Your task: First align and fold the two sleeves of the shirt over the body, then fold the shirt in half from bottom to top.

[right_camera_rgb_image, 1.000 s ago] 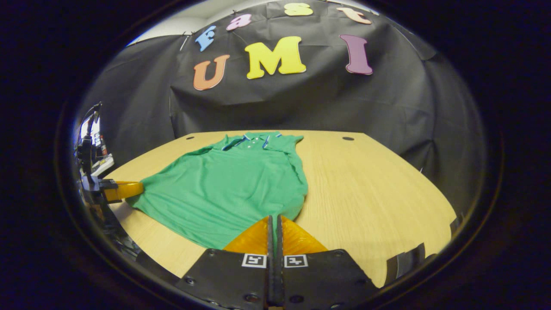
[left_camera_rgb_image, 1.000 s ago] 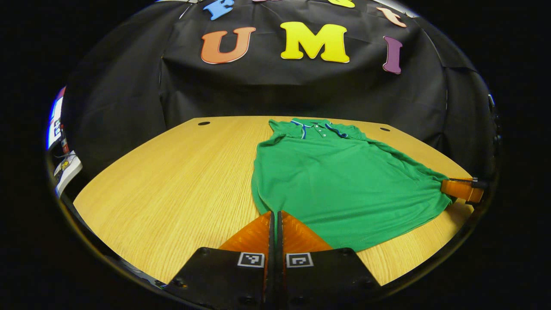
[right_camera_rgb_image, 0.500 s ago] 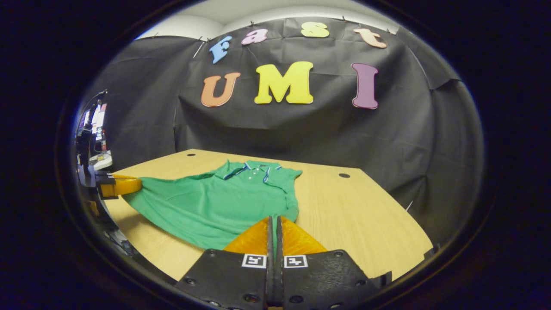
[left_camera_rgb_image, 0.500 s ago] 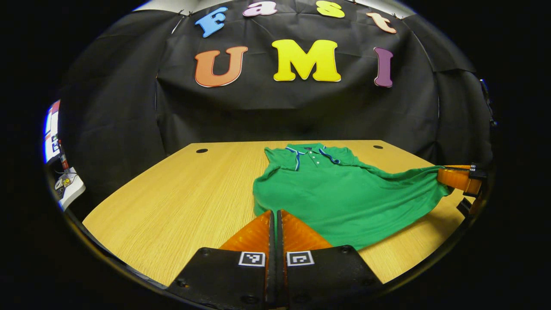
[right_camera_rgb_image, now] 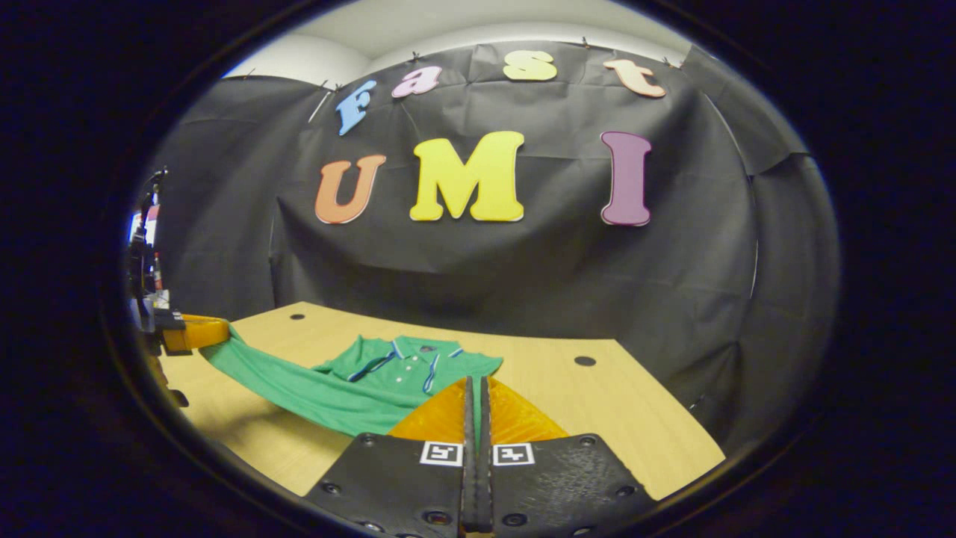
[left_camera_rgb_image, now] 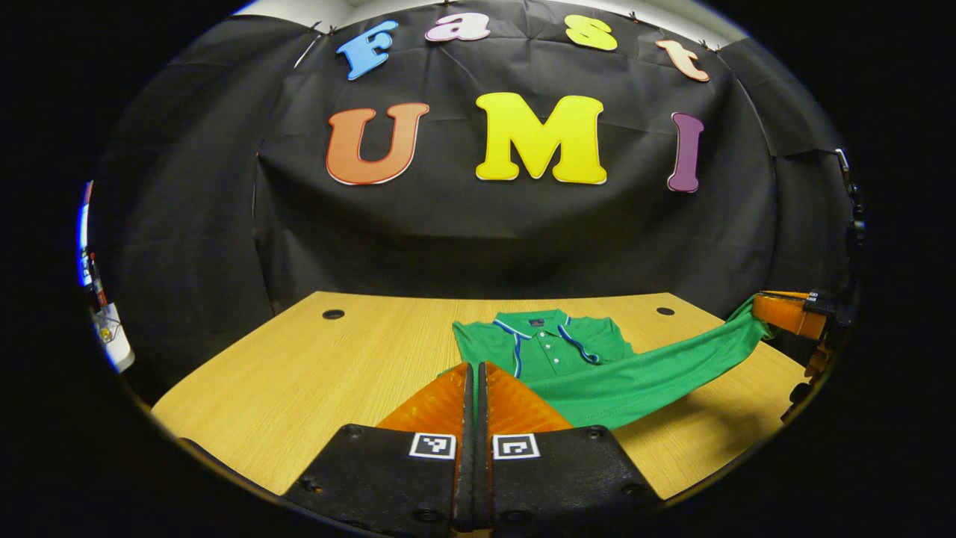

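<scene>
We see both grippers, left gripper (left_camera_rgb_image: 475, 371) and right gripper (right_camera_rgb_image: 476, 385), clamped on the green knit shirt (left_camera_rgb_image: 597, 373), its hem now lifted higher off the wooden table (left_camera_rgb_image: 314, 366) than a second ago. The collar end lies near the table's far edge, and the cloth apparently hangs taut between the grippers.

Light wood-grain bench (left_camera_rgb_image: 314, 366) with rounded corners; two dark round holes near its far edge. Black cloth wall (left_camera_rgb_image: 463, 232) hangs creased right behind bench, wrapping both sides. Pale ceiling strip (right_camera_rgb_image: 448, 37) above cloth. Bright cluttered area (left_camera_rgb_image: 101, 314) beyond bench's left end.
</scene>
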A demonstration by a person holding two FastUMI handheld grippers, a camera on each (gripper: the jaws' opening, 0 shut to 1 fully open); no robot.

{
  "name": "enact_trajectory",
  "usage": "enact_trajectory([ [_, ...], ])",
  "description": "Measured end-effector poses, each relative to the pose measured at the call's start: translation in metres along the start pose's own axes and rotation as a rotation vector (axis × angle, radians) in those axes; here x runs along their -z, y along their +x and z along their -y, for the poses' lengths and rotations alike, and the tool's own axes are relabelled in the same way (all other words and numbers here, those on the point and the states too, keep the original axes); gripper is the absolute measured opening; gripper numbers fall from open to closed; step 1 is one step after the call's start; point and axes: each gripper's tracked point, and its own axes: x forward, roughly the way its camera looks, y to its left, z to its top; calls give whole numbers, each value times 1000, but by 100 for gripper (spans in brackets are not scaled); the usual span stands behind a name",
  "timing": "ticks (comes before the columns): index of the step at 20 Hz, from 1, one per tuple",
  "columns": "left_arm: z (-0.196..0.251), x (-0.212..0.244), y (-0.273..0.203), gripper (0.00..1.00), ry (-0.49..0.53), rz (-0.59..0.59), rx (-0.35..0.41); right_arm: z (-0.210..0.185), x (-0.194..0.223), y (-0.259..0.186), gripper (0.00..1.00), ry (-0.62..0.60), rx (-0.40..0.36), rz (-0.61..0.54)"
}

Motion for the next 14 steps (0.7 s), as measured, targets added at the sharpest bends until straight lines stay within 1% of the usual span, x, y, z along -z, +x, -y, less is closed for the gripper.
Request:
enact_trajectory([
  [3, -6, -42, 47, 6, 8, 56, -6, -3, -22, 51, 0, -20, 23, 28],
  [6, -15, -66, 103, 5, 16, 78, -16, -8, -35, 110, 0, -58, 46, 25],
  [10, -26, -68, 183, 6, 21, 50, -11, -3, -50, 186, 0, -91, 110, 30],
  [12, -28, -62, 221, 6, -4, 32, 1, -4, -48, 218, 0, -106, 122, 15],
  [14, -32, -53, 257, 6, -13, 11, -4, -2, -41, 253, 0, -103, 133, -7],
])
